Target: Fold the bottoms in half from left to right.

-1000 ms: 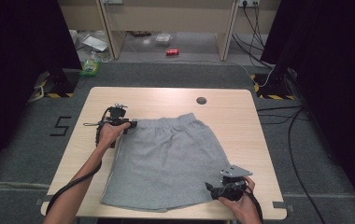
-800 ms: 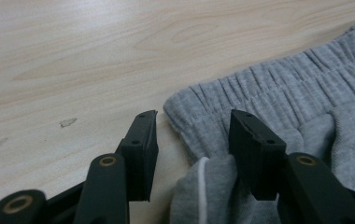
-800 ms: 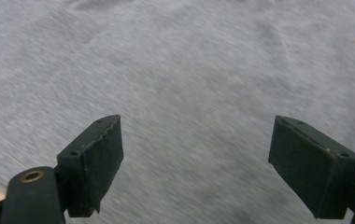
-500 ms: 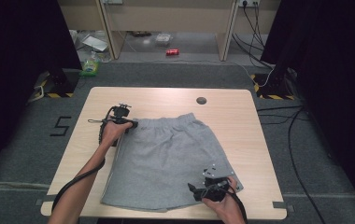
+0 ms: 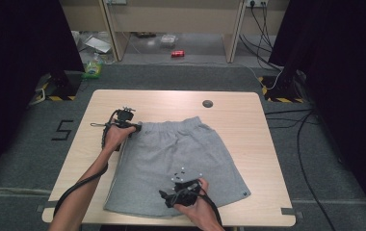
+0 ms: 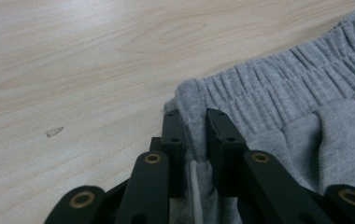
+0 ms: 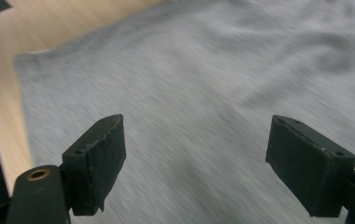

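Having just closed on the waistband corner of the grey shorts (image 5: 171,159) mid-worktop, the left claw (image 6: 195,122) pins it while the right claw (image 7: 192,163), wide open and empty, has slid along the near hem, likely readying a fold.

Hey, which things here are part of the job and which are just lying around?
In the job:
- grey shorts
- left claw, closed on the waistband corner
- right claw, open over the hem

Lying about:
- red can on the floor
- green bottle
- white papers
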`<state>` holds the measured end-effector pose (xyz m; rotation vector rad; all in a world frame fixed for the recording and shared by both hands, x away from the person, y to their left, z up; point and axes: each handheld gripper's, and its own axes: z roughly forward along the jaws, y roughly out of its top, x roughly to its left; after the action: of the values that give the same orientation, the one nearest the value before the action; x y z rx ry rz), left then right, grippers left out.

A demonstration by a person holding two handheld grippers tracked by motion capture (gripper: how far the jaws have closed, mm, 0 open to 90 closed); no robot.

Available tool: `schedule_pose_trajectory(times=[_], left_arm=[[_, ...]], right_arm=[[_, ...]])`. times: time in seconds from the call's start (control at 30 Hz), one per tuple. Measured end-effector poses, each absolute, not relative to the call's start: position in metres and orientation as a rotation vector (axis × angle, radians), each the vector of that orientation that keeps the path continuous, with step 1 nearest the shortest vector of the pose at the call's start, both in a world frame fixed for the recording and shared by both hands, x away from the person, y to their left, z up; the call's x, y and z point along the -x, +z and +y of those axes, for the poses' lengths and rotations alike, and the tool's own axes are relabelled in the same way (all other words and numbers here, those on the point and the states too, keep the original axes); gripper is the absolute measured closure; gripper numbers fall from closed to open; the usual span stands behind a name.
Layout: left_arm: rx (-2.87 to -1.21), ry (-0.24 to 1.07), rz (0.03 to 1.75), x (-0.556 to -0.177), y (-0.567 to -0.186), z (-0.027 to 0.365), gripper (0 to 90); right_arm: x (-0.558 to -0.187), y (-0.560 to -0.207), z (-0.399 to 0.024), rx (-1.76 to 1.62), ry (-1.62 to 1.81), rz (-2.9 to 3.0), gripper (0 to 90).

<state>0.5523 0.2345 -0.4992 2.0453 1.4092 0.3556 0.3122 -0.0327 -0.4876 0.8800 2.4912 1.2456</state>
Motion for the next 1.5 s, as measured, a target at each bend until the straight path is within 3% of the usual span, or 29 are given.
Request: schedule_pose_trajectory(times=[0.63, 1.5], left_arm=[[-2.025, 0.338, 1.4, -0.552, -0.501, 0.239, 77.3], [-2.023, 0.342, 1.4, -0.551, -0.501, 0.239, 76.7]], right_arm=[[-0.292, -0.496, 0.084, -0.684, 1.266, 2.65, 30.2], [-0.277, -0.515, 0.118, -0.619, 1.215, 2.741, 40.0]])
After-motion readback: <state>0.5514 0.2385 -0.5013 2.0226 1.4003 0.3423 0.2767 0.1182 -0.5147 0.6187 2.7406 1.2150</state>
